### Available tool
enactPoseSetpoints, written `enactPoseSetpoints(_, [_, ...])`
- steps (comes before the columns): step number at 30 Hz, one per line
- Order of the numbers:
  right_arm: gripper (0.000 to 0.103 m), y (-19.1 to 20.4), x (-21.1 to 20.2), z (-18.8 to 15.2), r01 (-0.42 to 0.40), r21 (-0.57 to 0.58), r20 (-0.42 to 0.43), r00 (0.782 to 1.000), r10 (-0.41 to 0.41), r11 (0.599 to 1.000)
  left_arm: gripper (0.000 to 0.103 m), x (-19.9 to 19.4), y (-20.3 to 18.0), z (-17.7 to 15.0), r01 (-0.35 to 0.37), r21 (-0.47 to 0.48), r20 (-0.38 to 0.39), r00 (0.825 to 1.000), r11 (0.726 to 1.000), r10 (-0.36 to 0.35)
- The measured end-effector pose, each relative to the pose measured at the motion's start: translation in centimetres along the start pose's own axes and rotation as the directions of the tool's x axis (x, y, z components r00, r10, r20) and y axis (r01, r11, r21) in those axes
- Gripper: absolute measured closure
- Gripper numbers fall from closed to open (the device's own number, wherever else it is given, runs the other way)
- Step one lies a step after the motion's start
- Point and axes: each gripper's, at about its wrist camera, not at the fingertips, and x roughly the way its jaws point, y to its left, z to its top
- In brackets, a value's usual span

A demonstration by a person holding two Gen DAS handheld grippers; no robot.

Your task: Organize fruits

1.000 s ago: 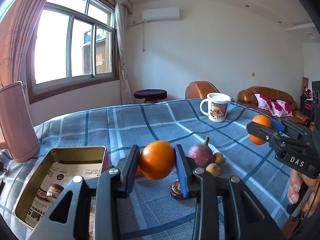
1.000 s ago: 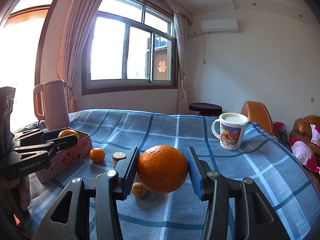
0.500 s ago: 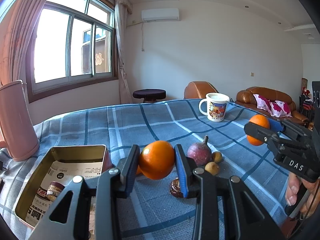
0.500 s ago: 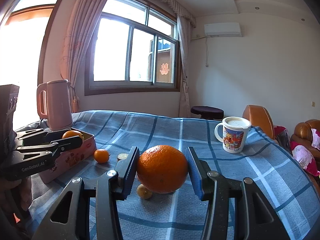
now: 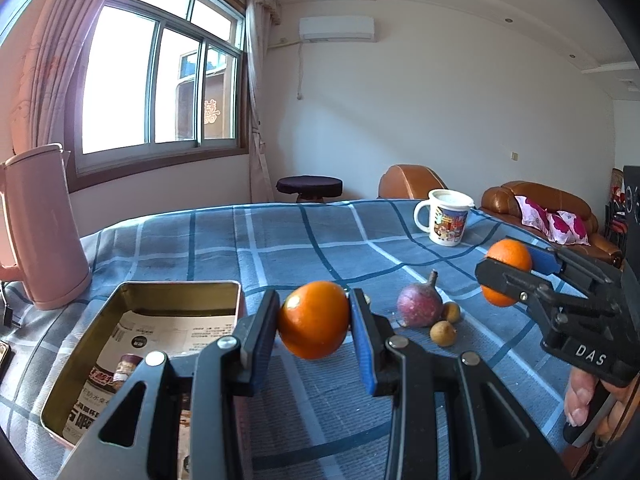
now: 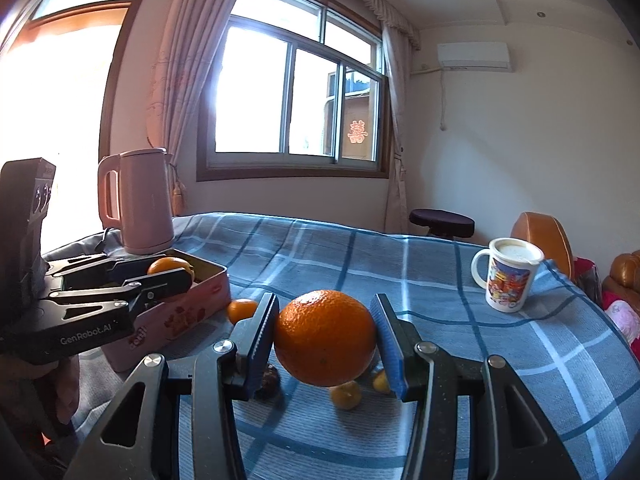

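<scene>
My left gripper is shut on a smooth orange, held above the blue checked cloth just right of the open tin box. My right gripper is shut on a larger orange above the cloth; it also shows in the left wrist view. On the cloth lie a purple passion fruit, two small yellow-brown fruits, a small tangerine by the box and a dark wrinkled fruit. The left gripper with its orange shows in the right wrist view over the tin.
A pink kettle stands at the far left behind the tin. A white printed mug stands at the back right of the table. Printed paper and a small jar lie inside the tin. Sofas and a stool stand beyond the table.
Both grippers keep their oranges. The right gripper has drifted a little towards the left and nearer the tin; the left gripper has barely moved.
</scene>
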Motion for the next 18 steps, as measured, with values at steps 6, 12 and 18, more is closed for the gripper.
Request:
enactPoseSetpoints(6, [0.053,1.1,0.8,0.5,-0.029,-0.007,-0.005,1.000,0.029,1.000,0.066,-0.2,0.8,-0.1,-0.009,-0.014,0.000,1.000,1.000,0.009])
enactPoseSetpoints(12, [0.053,2.4,1.4,1.1,-0.058,-0.026,-0.005,0.998,0.058,0.998,0.066,-0.7,1.7,-0.2,-0.021,-0.028,0.004,1.000,0.999,0.021])
enactPoseSetpoints(18, [0.053,3.7,2.0,1.8,-0.090,-0.049,-0.006,0.996,0.089,0.995,0.066,-1.1,2.7,0.0,-0.035,-0.041,0.014,0.999,0.999,0.036])
